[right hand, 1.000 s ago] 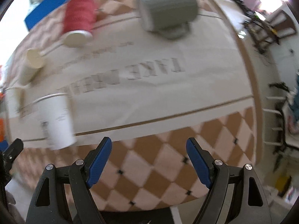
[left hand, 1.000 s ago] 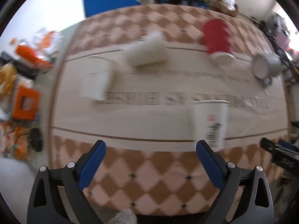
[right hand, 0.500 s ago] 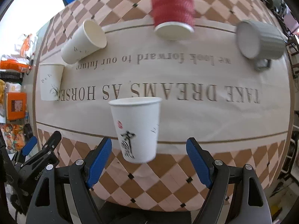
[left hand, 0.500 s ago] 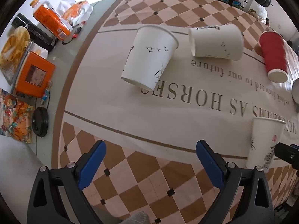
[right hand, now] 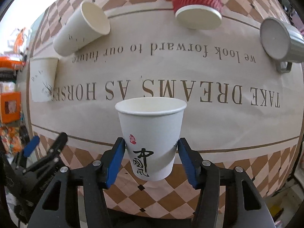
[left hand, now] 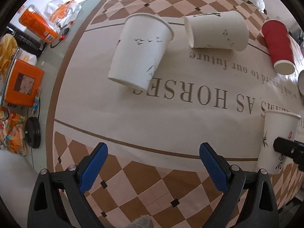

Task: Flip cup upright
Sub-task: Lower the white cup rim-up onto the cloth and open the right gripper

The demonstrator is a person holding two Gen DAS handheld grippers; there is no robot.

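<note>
Right gripper [right hand: 151,154]: blue pads sit on either side of the calligraphy cup [right hand: 151,136], low on its wall. Left pad looks to touch; right pad is at the wall edge, contact unclear, so I cannot tell whether it's clamped or just bracketing the cup. The cup is upright, mouth up, standing on the tablecloth [right hand: 209,117] at the near edge of the cream band, just below the "AS" lettering.

Left gripper [left hand: 153,165]: jaws spread wide, nothing between them, hovering over the checkered border of the tablecloth [left hand: 171,125], to the left of the calligraphy cup [left hand: 275,142].

Relative to the calligraphy cup:
- tall white cup [left hand: 140,49] far left, upright with its mouth up
- second white cup [left hand: 216,32] behind and left, lying on its side
- red cup [left hand: 277,45] straight behind, on its side, mouth toward the camera
- grey mug [right hand: 281,39] behind and right, on its side, handle down against the cloth

Off the cloth to the far left: orange box [left hand: 22,82], orange bottle [left hand: 38,25], black lid [left hand: 32,133].
</note>
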